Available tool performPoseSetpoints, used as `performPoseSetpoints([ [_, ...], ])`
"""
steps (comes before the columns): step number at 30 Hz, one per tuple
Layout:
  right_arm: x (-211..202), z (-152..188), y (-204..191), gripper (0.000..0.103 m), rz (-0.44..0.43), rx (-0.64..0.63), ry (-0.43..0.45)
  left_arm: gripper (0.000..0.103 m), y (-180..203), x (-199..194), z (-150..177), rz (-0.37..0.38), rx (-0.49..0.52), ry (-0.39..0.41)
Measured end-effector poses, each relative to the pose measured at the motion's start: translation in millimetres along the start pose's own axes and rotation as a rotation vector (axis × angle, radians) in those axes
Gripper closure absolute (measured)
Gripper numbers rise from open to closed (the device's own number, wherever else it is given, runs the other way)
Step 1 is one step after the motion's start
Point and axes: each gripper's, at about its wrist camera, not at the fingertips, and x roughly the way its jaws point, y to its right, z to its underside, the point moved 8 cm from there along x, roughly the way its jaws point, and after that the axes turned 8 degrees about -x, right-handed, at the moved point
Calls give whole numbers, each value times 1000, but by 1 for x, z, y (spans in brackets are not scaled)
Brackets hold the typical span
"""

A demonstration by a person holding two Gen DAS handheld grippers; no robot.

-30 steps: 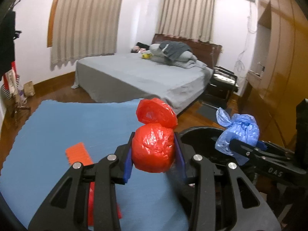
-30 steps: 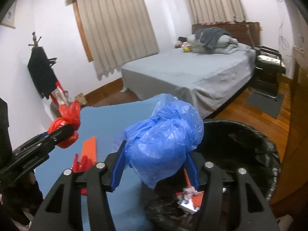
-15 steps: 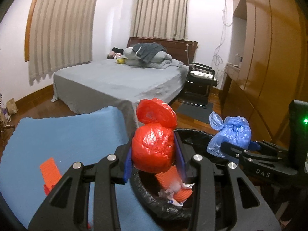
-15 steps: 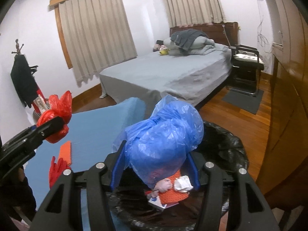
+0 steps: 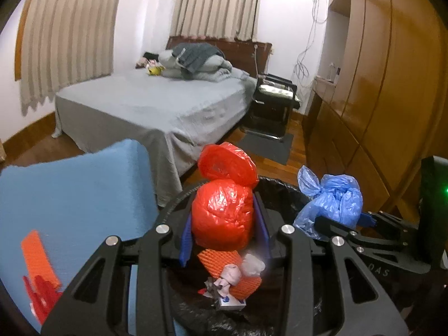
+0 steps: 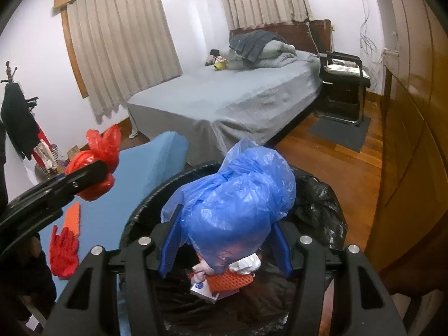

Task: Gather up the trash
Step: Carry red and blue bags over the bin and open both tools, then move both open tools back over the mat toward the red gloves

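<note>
Here the left gripper is closed on a red plastic bag, the blue-padded fingers pressing its balled lower half from both sides; the bag's long axis runs up and away from the gripper, with the knotted, flared top pointing upward. The right gripper is likewise clamped on a blue plastic bag — its bulk bulges above the fingers and its twisted neck points up and forward toward the bed. Both bags hang over the open mouth of a bin lined with a black trash bag. Inside the bin lie an orange ribbed piece, crumpled tissue and a small white carton. To the left of the bin lies a blue mat carrying an orange strip and a red glove — the two just beside each other. A wooden wardrobe stands to the right.
</note>
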Motion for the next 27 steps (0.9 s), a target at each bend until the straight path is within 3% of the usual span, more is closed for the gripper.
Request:
performPoseSetpoints([
  [2,6,4,5,42,11,2,-14,65,2,12,2,11,0,-26],
  [7,21,16,17,25,44,23,-54,46,4,34,12,40,10,-78],
  [9,21,20,21,22,54,24,-59,44,4,35,11,39,10,-79],
  [12,15,20,22,11,70,25,-51,31,-1,28,8,35,8,-58],
  [19,0,10,9,6,65,21,-14,25,-29,-4,-5,-10,-16,5],
  [27,1,-5,-46,6,-27,-30,21,22,-97,-61,-19,-153,-74,95],
])
